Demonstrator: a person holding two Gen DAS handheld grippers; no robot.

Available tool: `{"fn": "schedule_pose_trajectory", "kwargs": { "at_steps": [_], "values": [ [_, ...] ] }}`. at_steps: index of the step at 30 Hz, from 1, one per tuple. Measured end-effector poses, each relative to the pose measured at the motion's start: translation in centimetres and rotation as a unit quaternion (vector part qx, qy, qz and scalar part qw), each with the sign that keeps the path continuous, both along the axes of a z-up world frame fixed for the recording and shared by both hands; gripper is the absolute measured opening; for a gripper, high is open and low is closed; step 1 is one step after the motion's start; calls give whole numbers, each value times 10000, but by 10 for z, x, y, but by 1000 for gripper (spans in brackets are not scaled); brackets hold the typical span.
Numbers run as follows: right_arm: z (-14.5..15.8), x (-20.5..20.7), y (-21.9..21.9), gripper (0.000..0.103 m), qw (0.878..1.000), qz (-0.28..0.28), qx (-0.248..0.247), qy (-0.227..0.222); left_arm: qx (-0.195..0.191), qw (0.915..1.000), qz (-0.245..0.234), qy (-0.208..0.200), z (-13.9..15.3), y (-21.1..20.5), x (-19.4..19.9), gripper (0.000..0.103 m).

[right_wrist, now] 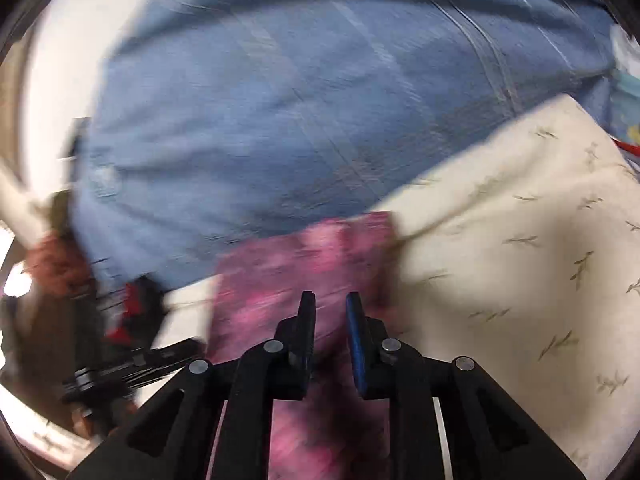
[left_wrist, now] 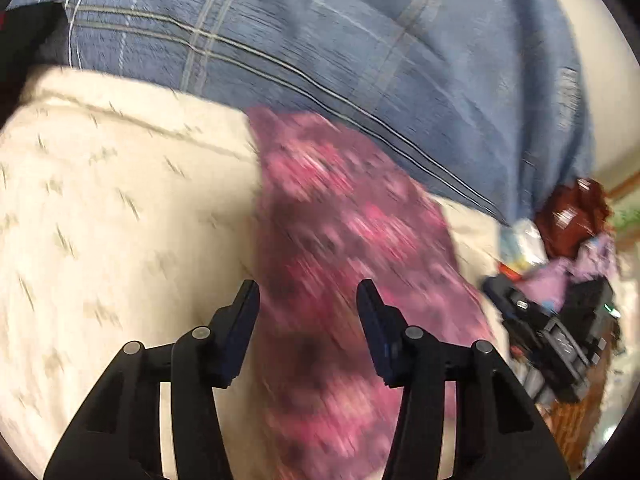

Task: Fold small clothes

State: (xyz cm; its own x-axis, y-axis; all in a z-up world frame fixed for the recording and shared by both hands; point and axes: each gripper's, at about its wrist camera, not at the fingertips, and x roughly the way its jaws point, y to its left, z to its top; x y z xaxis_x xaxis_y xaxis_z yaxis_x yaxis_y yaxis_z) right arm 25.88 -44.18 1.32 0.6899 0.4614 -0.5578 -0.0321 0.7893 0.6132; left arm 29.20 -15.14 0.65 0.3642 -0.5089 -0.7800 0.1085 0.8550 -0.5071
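Both views smeared by motion. Pink cloth (left_wrist: 340,264) lies as a long strip on the cream sheet (left_wrist: 112,208), running from frame centre to the bottom edge; blue plaid fabric (left_wrist: 320,40) fills the top

Your left gripper (left_wrist: 308,300) hangs over the strip, jaws apart, nothing pinched. Right gripper (right_wrist: 330,312), lower centre of its view, shows a narrow gap, also empty; cloth (right_wrist: 304,256) lies beneath

Likely you hold both just above the strip to take an end for the next fold. Clutter (left_wrist: 568,248) sits at right edge, clear of the cloth
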Motion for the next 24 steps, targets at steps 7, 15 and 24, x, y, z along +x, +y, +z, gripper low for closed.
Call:
{"fn": "schedule_pose_trajectory", "kwargs": {
  "at_steps": [7,15,24],
  "values": [
    [-11,-14,12,10,9993,139,-255,220,223,9996,-18,175,-22,-2,-41,52],
    [-20,-45,-3,30,9967,-289,-665,355,280,9994,9,212,-8,15,-57,58],
    [-55,-113,5,5,9938,-168,-1027,392,908,9952,-360,60,-37,-15,-99,57]
  ]
}}
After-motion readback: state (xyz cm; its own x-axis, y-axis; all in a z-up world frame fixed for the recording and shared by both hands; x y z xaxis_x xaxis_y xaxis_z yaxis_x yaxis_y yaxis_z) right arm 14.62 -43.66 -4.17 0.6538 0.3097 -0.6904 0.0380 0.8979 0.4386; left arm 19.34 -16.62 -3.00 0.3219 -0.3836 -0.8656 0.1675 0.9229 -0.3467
